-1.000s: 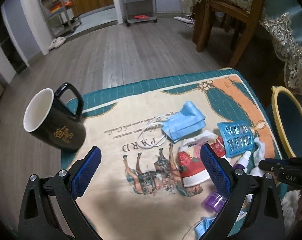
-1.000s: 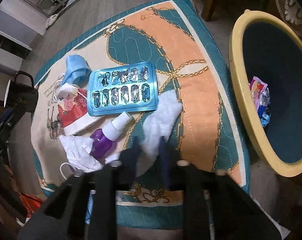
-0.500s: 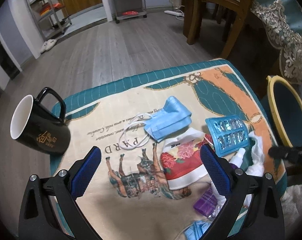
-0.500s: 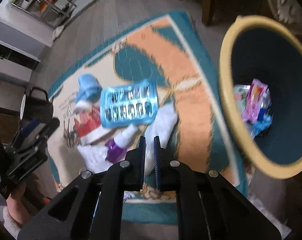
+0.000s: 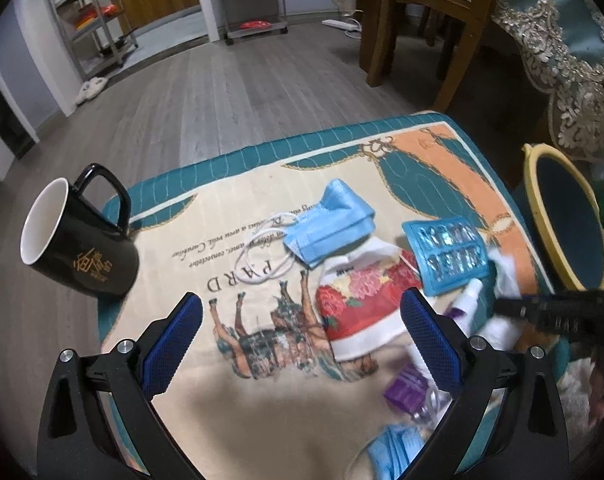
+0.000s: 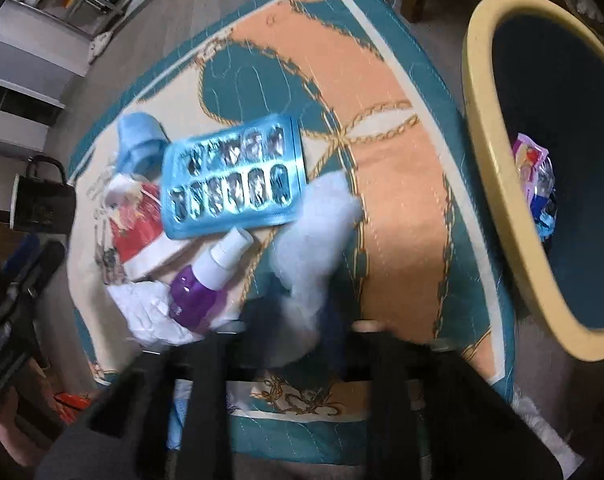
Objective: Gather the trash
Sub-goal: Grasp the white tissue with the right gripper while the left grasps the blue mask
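Trash lies on a patterned cloth [image 5: 230, 216]: a blue face mask [image 5: 330, 220], a blue blister pack [image 6: 234, 184], a red floral packet [image 5: 362, 300], a purple spray bottle [image 6: 206, 280] and a white fluffy wad [image 6: 314, 232]. My right gripper [image 6: 298, 316] points down over the near end of the wad. Its jaws are opening, and the wad sits between the blurred fingers. In the left wrist view the right gripper [image 5: 506, 306] reaches in from the right. My left gripper [image 5: 300, 300] hovers open over the horse print, holding nothing.
A yellow-rimmed bin [image 6: 492, 168] with wrappers inside stands right of the cloth. A black mug [image 5: 82, 248] lies tilted at the cloth's left edge. Crumpled white plastic [image 6: 150, 312] and a second mask [image 5: 394, 444] lie near the front. Chair legs [image 5: 382, 40] stand behind.
The right gripper rose with its jaws nearly together, then came back down with them spread around the wad. The left gripper's view shifted slightly; its jaws stayed wide.
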Demonstrator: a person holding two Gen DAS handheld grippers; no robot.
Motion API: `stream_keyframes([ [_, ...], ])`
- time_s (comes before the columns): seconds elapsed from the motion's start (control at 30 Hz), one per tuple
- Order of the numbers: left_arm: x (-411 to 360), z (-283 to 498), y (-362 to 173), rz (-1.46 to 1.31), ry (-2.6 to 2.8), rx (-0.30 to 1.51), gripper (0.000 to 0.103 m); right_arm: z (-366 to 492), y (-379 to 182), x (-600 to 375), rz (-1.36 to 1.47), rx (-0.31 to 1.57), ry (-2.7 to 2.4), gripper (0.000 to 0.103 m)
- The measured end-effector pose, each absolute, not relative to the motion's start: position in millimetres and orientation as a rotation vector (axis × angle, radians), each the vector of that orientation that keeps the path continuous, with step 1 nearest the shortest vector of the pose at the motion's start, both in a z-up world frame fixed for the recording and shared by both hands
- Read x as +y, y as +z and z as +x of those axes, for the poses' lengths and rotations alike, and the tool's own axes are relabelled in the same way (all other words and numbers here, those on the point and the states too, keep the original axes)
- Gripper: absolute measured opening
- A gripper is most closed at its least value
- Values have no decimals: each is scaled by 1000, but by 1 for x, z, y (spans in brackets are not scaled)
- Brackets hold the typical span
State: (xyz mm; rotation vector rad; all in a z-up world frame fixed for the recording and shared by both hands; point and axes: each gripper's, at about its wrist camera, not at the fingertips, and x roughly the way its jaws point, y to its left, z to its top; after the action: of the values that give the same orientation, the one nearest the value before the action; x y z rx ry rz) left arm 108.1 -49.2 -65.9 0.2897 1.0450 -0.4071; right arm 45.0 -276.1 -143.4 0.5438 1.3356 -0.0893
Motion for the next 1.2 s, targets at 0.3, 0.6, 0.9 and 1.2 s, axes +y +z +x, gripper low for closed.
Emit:
stream_keyframes([
  [0.3, -56, 48, -52, 219, -451, 1044, 98, 33, -84, -292, 508, 1183, -115, 14],
  [0.6, -62, -1, -86, 280, -401, 1139, 94, 19, -71, -307, 503, 1141, -154, 14],
  [0.9, -77, 8, -109, 302, -462, 1157, 49, 23, -75, -311, 516, 1134, -153, 14],
  [1.2, -70, 13, -87, 259, -478, 1083, 7, 24, -71, -306, 500, 1119, -129, 14],
])
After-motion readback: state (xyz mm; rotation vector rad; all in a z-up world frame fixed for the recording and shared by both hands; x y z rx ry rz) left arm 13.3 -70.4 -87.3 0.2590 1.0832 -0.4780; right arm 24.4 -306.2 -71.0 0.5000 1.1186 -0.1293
